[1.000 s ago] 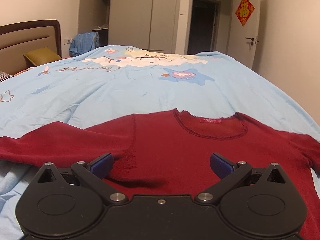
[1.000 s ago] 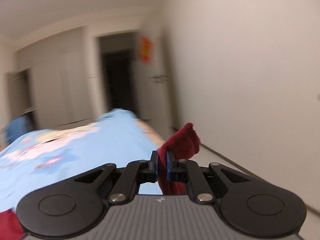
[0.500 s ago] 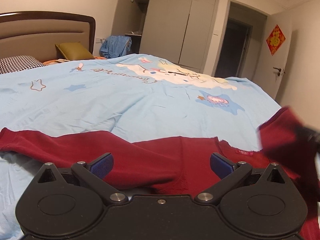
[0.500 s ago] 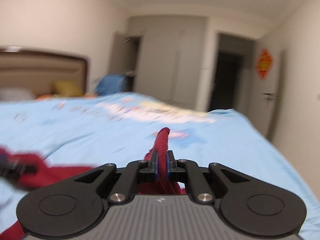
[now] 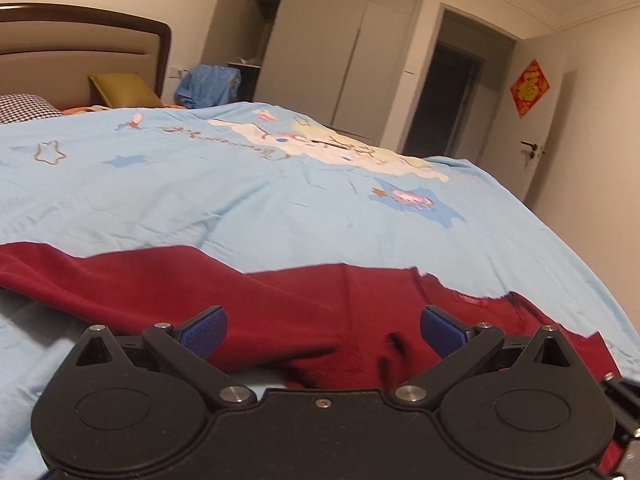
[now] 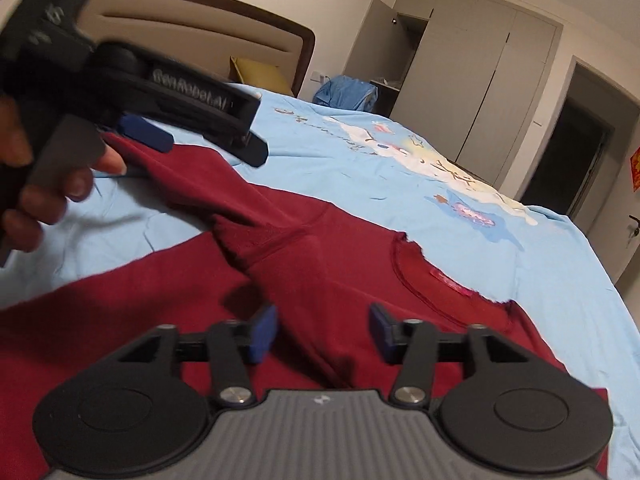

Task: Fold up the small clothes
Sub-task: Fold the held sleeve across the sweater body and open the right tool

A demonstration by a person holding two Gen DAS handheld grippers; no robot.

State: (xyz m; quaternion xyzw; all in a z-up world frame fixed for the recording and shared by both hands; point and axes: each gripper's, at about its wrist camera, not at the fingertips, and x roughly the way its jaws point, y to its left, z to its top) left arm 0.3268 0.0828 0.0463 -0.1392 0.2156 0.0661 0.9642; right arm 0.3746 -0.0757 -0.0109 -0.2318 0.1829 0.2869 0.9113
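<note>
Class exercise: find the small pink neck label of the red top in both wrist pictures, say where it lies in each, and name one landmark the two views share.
Left wrist view: the pink neck label lies lower right, just above the right fingertip of the left gripper.
Right wrist view: the label lies right of centre, inside the red top neckline.
Shared landmark: the yellow cushion at the headboard.

Left gripper [image 5: 322,330]: black body, blue ribbed pads, silver pivot screws, white side lettering, approx. "GenRobot.AI" (blurred). Right gripper [image 6: 322,334]: grey ribbed centre plate w/ small logo, black discs, blue pads.
</note>
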